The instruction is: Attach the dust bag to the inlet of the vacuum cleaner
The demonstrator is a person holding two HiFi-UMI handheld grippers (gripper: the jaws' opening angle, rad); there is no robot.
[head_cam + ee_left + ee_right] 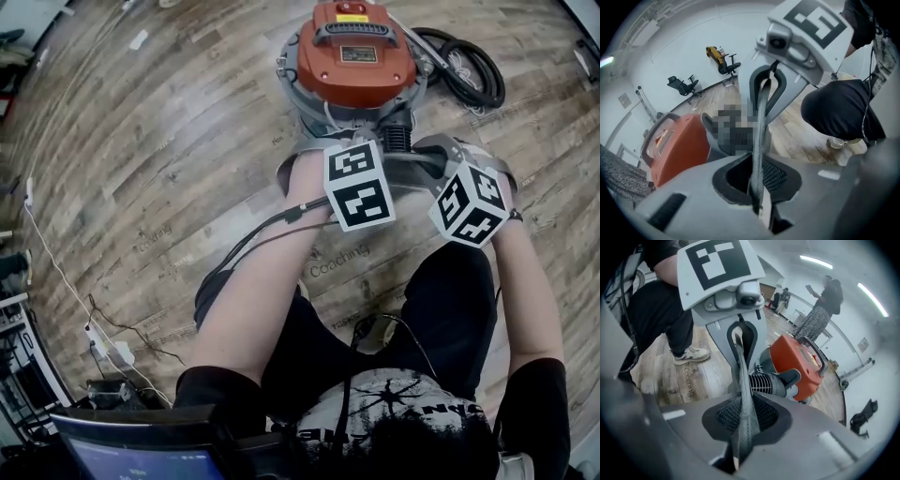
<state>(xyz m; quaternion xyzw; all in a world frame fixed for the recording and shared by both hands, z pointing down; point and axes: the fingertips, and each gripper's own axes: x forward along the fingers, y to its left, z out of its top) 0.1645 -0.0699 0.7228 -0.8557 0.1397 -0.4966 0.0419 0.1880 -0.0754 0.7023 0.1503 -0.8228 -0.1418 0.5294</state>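
Nearby, hose [472,73] beside orange vacuum cleaner [356,58].

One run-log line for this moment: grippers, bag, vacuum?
left gripper: shut on bag | right gripper: shut on bag | bag: stretched between them, by vacuum | attached: cannot tell

An orange vacuum cleaner [356,56] stands on the wooden floor [169,141], with a black hose [478,70] coiled at its right. Just in front of it, the left gripper [361,159] and right gripper [455,178] sit side by side. A grey dust bag [433,148] stretches between them.
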